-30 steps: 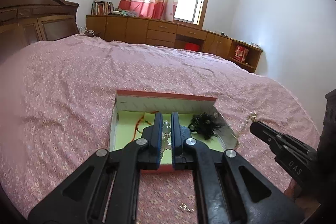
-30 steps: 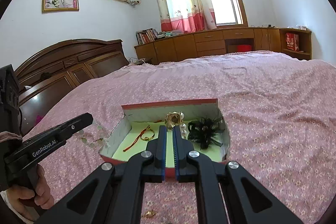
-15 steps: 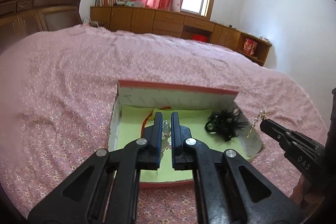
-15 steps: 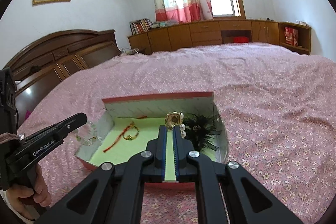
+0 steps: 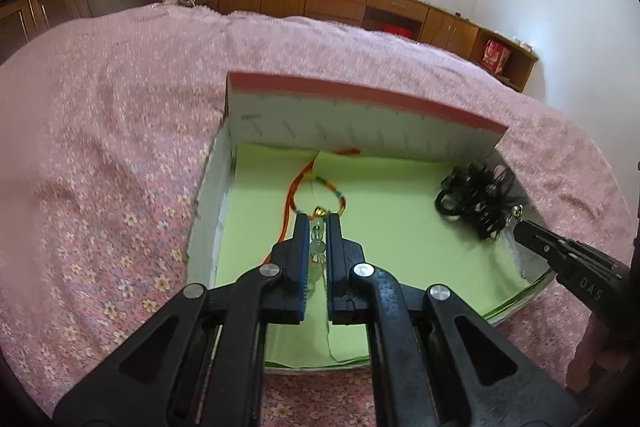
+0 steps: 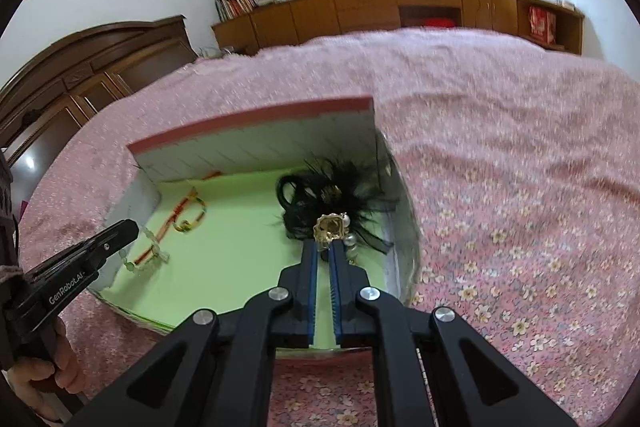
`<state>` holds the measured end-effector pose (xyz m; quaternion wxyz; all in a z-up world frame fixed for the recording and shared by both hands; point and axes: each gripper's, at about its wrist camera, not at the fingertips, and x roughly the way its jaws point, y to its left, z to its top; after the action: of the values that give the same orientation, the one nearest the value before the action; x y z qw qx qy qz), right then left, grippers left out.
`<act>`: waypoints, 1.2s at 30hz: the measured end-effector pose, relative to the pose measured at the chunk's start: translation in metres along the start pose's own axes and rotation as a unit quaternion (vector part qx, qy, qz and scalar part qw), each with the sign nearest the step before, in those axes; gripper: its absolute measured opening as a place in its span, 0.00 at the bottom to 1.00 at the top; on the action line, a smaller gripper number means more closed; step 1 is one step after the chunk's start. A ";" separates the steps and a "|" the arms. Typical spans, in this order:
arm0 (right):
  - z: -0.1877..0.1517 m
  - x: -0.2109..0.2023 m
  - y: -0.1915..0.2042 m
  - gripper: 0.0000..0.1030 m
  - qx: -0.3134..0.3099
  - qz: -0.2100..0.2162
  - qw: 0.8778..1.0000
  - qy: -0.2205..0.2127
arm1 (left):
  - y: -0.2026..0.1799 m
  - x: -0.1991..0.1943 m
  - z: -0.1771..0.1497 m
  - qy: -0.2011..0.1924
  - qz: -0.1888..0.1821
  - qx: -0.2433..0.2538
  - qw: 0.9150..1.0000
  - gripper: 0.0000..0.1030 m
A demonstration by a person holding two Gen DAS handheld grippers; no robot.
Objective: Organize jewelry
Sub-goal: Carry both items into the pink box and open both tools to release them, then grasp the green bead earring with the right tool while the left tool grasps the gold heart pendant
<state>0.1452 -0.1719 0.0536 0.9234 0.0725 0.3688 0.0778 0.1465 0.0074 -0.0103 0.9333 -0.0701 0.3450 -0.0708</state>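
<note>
Jewelry sits in and over a shallow open box point(image 5: 360, 115) with a pink rim, white walls and a pale green lining, lying on a pink flowered bedspread point(image 5: 100, 147); the box fills the middle of both views. On the lining lies a red-and-orange cord bracelet with a small gold charm point(image 5: 320, 187), left of centre in the left wrist view, and a black feathered hair ornament point(image 5: 476, 199) rests against the box's right wall. The left gripper point(image 5: 318, 223), low in the centre of its own view, is clamped on a strand of pale green and clear beads point(image 5: 317, 247) that hangs above the lining. The right gripper point(image 6: 326, 243), low in the centre of the right wrist view, pinches a gold-coloured brooch with white pearls point(image 6: 332, 227) just in front of the black ornament. A hand point(image 6: 36, 375) grips the left tool's handle at the lower left of that view. A dark wooden headboard point(image 6: 80, 67) and light wooden cabinets point(image 6: 360, 7) stand behind the bed
</note>
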 end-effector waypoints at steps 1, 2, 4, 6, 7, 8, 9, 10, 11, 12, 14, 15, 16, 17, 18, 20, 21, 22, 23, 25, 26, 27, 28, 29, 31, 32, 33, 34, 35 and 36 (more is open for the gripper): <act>0.000 0.003 -0.002 0.07 0.000 -0.003 1.000 0.005 | 0.000 0.002 -0.001 0.003 0.002 0.000 1.000 0.00; 0.000 0.005 -0.002 0.07 0.000 -0.005 1.000 0.007 | 0.000 0.004 -0.001 0.005 0.005 0.001 1.000 0.00; 0.000 0.008 -0.001 0.07 -0.005 -0.007 1.000 0.012 | 0.000 0.007 -0.001 0.007 0.010 0.000 1.000 0.00; 0.001 0.011 0.001 0.07 -0.013 -0.011 1.000 0.015 | 0.000 0.009 0.000 0.009 0.011 -0.002 1.000 0.00; 0.001 0.012 0.002 0.08 -0.017 -0.014 1.000 0.018 | 0.001 0.010 0.000 0.012 0.012 0.000 1.000 0.00; 0.002 0.014 0.003 0.08 -0.019 -0.016 0.999 0.020 | 0.000 0.012 0.001 0.015 0.015 0.002 1.000 0.00; 0.002 0.014 0.003 0.07 -0.020 -0.017 0.999 0.020 | -0.001 0.012 0.000 0.016 0.017 0.005 1.000 0.00; 0.002 0.014 0.003 0.07 -0.019 -0.015 1.000 0.020 | -0.002 0.012 0.000 0.017 0.021 0.008 1.000 0.00; 0.002 0.014 0.002 0.08 -0.017 -0.013 1.000 0.020 | -0.003 0.012 0.000 0.017 0.022 0.010 1.000 0.00; 0.002 0.013 0.002 0.09 -0.016 -0.010 1.000 0.018 | -0.004 0.012 0.000 0.018 0.023 0.012 0.999 0.00; 0.002 0.011 0.000 0.11 -0.010 -0.003 1.000 0.015 | -0.004 0.012 0.000 0.021 0.024 0.010 0.999 0.00; 0.002 0.010 0.000 0.13 -0.008 -0.001 1.000 0.013 | -0.004 0.012 0.000 0.023 0.024 0.008 0.999 0.00; 0.003 0.009 0.000 0.15 -0.007 0.002 1.000 0.011 | -0.004 0.010 0.001 0.023 0.023 0.006 0.999 0.01; 0.003 0.007 -0.001 0.20 -0.004 0.004 1.000 0.008 | -0.004 0.009 0.002 0.024 0.022 0.004 0.999 0.01; 0.003 0.005 -0.002 0.23 -0.001 0.008 1.000 0.004 | -0.003 0.007 0.002 0.024 0.021 0.001 0.999 0.03; 0.004 0.001 -0.003 0.27 0.004 0.014 1.000 -0.003 | -0.003 0.003 0.004 0.022 0.019 -0.002 1.000 0.06; 0.005 -0.002 -0.004 0.28 0.006 0.015 1.000 -0.006 | -0.003 0.000 0.004 0.020 0.019 -0.002 1.000 0.08; 0.005 -0.005 -0.004 0.28 0.007 0.016 1.000 -0.009 | -0.003 -0.005 0.005 0.018 0.018 -0.003 1.000 0.09; 0.006 -0.009 -0.005 0.28 0.009 0.018 1.000 -0.012 | -0.003 -0.009 0.006 0.015 0.016 -0.004 1.000 0.10; 0.005 -0.017 -0.005 0.28 0.012 0.019 1.000 -0.017 | -0.002 -0.016 0.006 0.012 0.012 -0.005 1.000 0.12; 0.005 -0.021 -0.005 0.28 0.012 0.020 1.000 -0.020 | -0.002 -0.021 0.006 0.010 0.011 -0.003 1.000 0.13; 0.005 -0.025 -0.005 0.28 0.012 0.022 0.999 -0.023 | -0.002 -0.025 0.006 0.009 0.011 -0.002 1.000 0.13; 0.004 -0.031 -0.004 0.28 0.012 0.024 0.999 -0.027 | -0.003 -0.030 0.006 0.008 0.010 -0.001 1.000 0.13; 0.003 -0.036 -0.003 0.29 0.011 0.024 0.999 -0.031 | -0.002 -0.034 0.006 0.008 0.010 0.001 1.000 0.13; 0.002 -0.046 -0.001 0.29 0.012 0.028 0.999 -0.035 | -0.002 -0.042 0.006 0.007 0.008 0.004 1.000 0.14; 0.002 -0.050 -0.001 0.29 0.012 0.029 0.999 -0.036 | -0.002 -0.045 0.005 0.007 0.008 0.005 1.000 0.14; 0.001 -0.054 0.000 0.29 0.013 0.030 0.999 -0.038 | -0.002 -0.050 0.004 0.008 0.008 0.006 1.000 0.15; 0.000 -0.059 0.001 0.29 0.013 0.032 0.999 -0.039 | -0.002 -0.054 0.003 0.008 0.007 0.008 1.000 0.15; -0.001 -0.063 0.002 0.29 0.013 0.034 0.999 -0.041 | -0.003 -0.057 0.003 0.009 0.007 0.008 1.000 0.15; -0.002 -0.067 0.003 0.29 0.014 0.035 0.998 -0.042 | -0.002 -0.061 0.001 0.010 0.006 0.008 1.000 0.15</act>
<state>0.0956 -0.1823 0.0972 0.9336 0.1012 0.3282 0.1022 0.1011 0.0162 0.0301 0.9306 -0.0600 0.3544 -0.0691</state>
